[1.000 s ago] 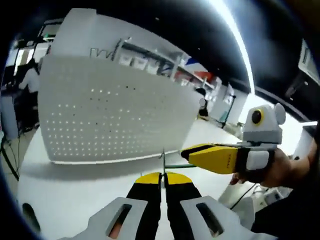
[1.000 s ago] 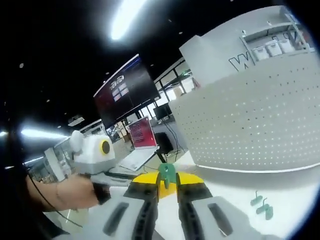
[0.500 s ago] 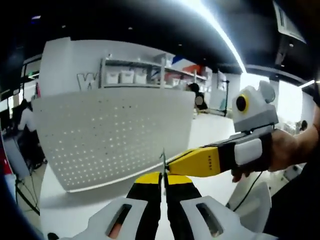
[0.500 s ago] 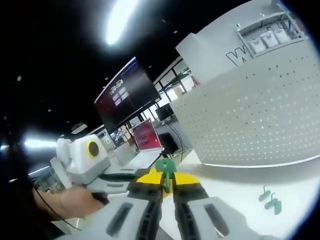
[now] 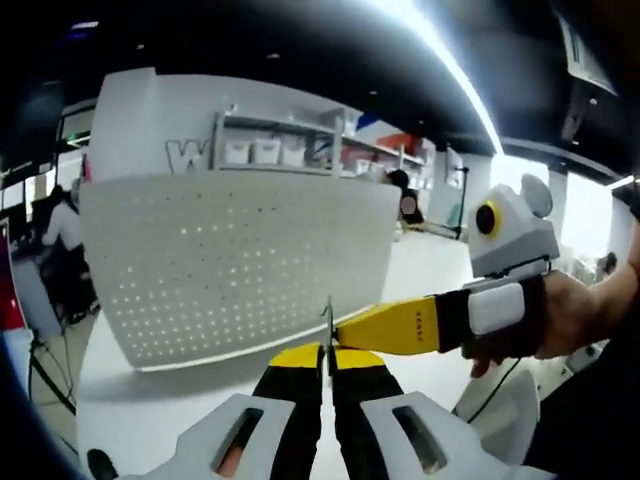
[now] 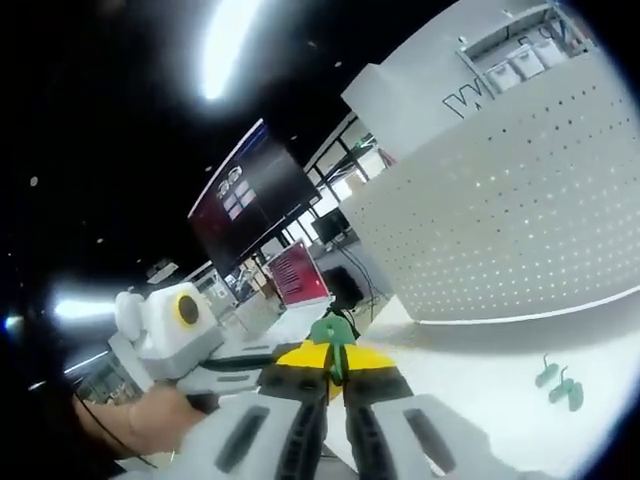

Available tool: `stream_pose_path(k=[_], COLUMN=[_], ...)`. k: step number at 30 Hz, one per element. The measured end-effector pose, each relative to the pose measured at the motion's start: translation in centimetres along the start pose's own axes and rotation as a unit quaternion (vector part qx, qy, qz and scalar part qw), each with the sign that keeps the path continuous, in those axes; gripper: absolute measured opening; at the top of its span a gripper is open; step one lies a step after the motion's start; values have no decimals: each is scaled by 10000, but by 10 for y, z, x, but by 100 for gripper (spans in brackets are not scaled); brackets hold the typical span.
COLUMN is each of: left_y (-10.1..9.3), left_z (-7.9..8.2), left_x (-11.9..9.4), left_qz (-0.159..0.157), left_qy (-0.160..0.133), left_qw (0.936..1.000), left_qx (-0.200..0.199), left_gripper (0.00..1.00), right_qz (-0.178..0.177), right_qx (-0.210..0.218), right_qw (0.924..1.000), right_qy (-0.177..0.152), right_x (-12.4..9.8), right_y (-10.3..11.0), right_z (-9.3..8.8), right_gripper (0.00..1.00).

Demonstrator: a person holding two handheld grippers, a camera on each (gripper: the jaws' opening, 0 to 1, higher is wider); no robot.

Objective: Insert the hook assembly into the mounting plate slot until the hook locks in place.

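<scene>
My left gripper (image 5: 327, 354) is shut on a thin upright metal hook wire (image 5: 327, 322). My right gripper (image 5: 344, 323) comes in from the right in a person's hand (image 5: 560, 322), and its yellow jaw tips meet that wire. In the right gripper view, my right gripper (image 6: 335, 352) is shut on a small green plastic piece (image 6: 331, 331). The left gripper (image 6: 290, 348) reaches in from the left, tip to tip with it. Whether wire and green piece are joined is hidden by the jaws. The white pegboard (image 5: 240, 262) stands upright behind on the table.
Two loose green hooks (image 6: 560, 381) lie on the white table (image 6: 480, 375) in front of the pegboard (image 6: 500, 215). Behind are shelves with bins (image 5: 280, 152), a dark wall screen (image 6: 250, 195) and a red-screened laptop (image 6: 298, 274).
Both views have shifted and rolled a little with the hands. The grippers stay tip to tip, each still shut on its piece. The pegboard and loose hooks have not moved.
</scene>
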State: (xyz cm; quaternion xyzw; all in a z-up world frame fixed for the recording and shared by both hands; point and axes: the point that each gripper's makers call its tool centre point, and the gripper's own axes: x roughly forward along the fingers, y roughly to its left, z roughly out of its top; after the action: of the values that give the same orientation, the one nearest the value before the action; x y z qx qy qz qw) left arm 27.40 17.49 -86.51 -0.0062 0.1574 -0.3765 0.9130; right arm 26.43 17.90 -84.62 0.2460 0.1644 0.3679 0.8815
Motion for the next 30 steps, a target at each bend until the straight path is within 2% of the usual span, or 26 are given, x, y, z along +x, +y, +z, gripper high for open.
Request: stream_pose_path(k=[5, 12, 16, 17, 20, 22, 25, 29, 30], left_y=[6, 12, 14, 14, 18, 17, 11, 11, 10], left_z=[-3, -10, -13, -18, -23, -24, -26, -28, -27], left_x=[0, 1, 0, 0, 1, 1, 1, 0, 0], left_qz=[18, 33, 22, -13, 70, 16, -157, -209, -253], left_qy=[23, 77, 91, 229, 259, 223, 319, 293, 277], left_qw=[9998, 9995, 9996, 9993, 9992, 9990, 9989, 9987, 9987], left_qx=[-219, -291, -261, -293, -297, -375, -319, -353, -352], left_gripper=[2, 3, 5, 8, 18, 20, 22, 41, 41], right_qz=[-55, -114, -144, -151, -179, -200, -221, -217, -216], right_qx=[-15, -65, -228, -248, -392, -448, -523, -672, -700], right_qw=[10000, 9997, 9993, 9993, 9987, 9984, 9979, 9968, 9964], right_qy=[56, 227, 255, 248, 279, 279, 319, 387, 418], right_x=[5, 12, 15, 16, 22, 24, 28, 30, 31], right_y=[-1, -4, -4, -4, -3, -3, -4, -7, -8], right_z=[-2, -7, -8, -8, -8, -8, -8, -9, -10], right_gripper=[1, 1, 0, 0, 0, 1, 1, 1, 1])
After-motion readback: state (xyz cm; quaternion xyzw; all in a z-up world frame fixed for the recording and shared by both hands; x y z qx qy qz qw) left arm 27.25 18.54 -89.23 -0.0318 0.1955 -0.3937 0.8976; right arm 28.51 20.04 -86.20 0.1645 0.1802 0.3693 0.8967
